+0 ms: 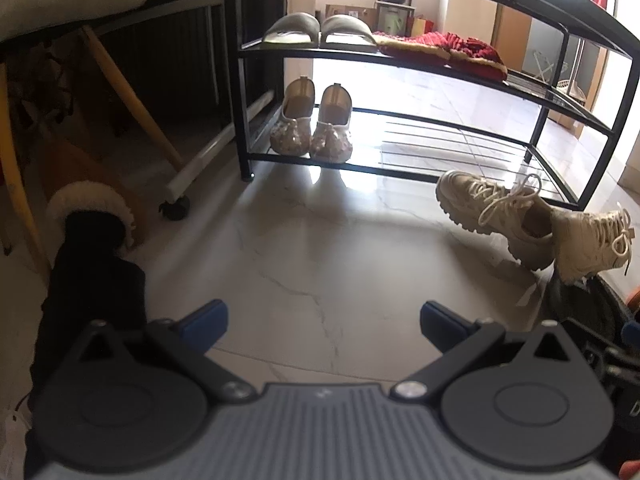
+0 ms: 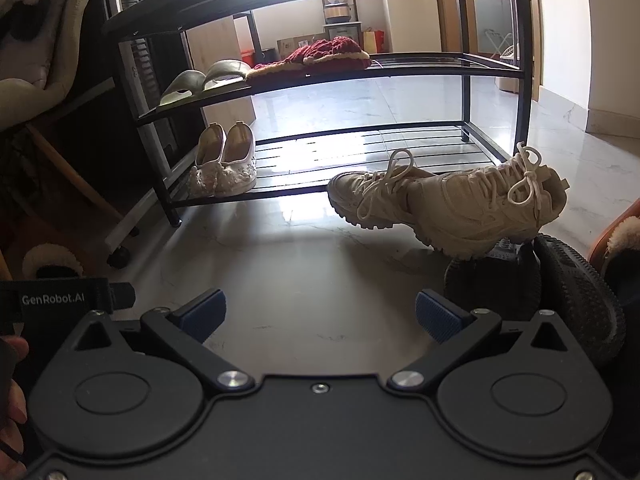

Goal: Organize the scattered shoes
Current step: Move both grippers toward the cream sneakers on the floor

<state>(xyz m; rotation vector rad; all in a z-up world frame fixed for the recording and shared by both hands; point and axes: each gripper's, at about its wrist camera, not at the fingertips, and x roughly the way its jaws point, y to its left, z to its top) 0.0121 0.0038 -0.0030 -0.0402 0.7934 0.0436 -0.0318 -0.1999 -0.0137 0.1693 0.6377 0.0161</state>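
A black metal shoe rack (image 1: 400, 58) (image 2: 304, 76) stands ahead. Its lower shelf holds a pair of beaded flat shoes (image 1: 312, 124) (image 2: 224, 164); the middle shelf holds grey slippers (image 1: 316, 28) (image 2: 200, 78) and red fluffy slippers (image 1: 444, 50) (image 2: 324, 54). Two cream chunky sneakers (image 1: 496, 212) (image 2: 460, 204) lie on the marble floor at the right, one tipped onto a black shoe (image 2: 560, 300). My left gripper (image 1: 323, 326) is open and empty above the floor. My right gripper (image 2: 320, 316) is open and empty, left of the sneakers.
A brown fleece-lined boot with a black shaft (image 1: 92, 220) lies at the left beside a wooden chair leg (image 1: 132, 96) and a white wheeled frame (image 1: 208, 152). An orange fleece-lined boot (image 2: 624, 236) sits at the far right. Marble floor (image 1: 320, 248) spreads before the rack.
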